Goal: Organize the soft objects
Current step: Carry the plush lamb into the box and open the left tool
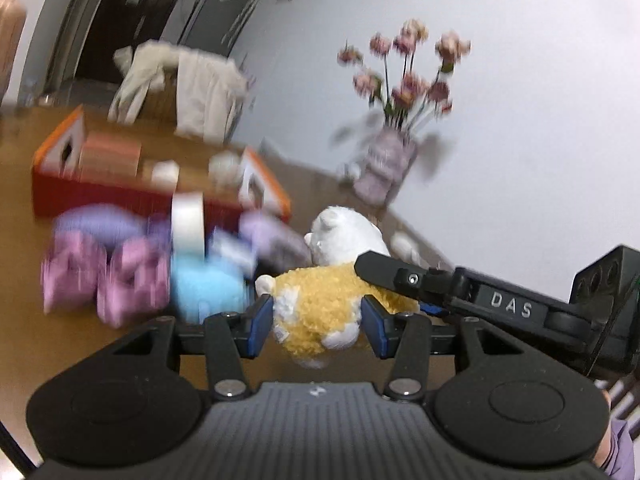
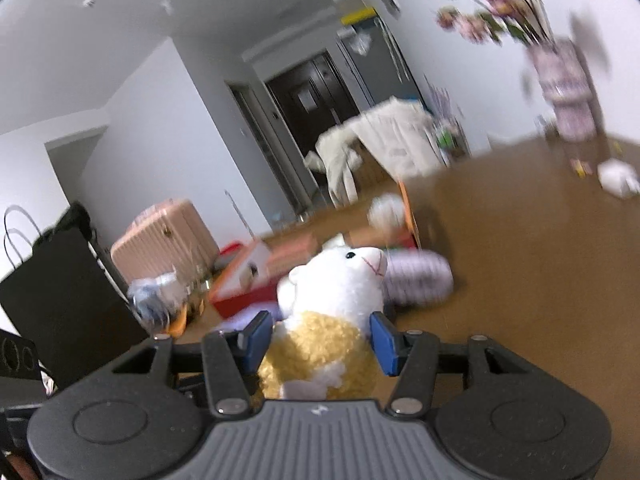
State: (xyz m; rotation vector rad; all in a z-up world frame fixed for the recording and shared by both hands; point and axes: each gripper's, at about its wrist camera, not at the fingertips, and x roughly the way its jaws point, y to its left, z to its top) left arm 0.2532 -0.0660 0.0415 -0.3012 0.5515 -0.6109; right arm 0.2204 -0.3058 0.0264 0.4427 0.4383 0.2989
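A plush lamb with a curly yellow body [image 1: 320, 300] and a white head [image 2: 340, 276] is held by both grippers at once. My left gripper [image 1: 318, 326] is shut on its rear end, with the blue pads pressing into the fur on either side. My right gripper [image 2: 320, 342] is shut on its body just behind the head. In the left wrist view the right gripper's black fingers [image 1: 384, 270] come in from the right over the lamb's back. The lamb hangs above the brown table [image 2: 520, 260].
Behind the lamb stands a red and orange box [image 1: 100, 196]. Blurred pink knitted pieces [image 1: 104, 280], a blue plush [image 1: 204, 284], purple soft items [image 2: 420, 276] and a tape roll [image 1: 187, 220] lie in front of it. A flower vase [image 1: 384, 168] stands by the wall.
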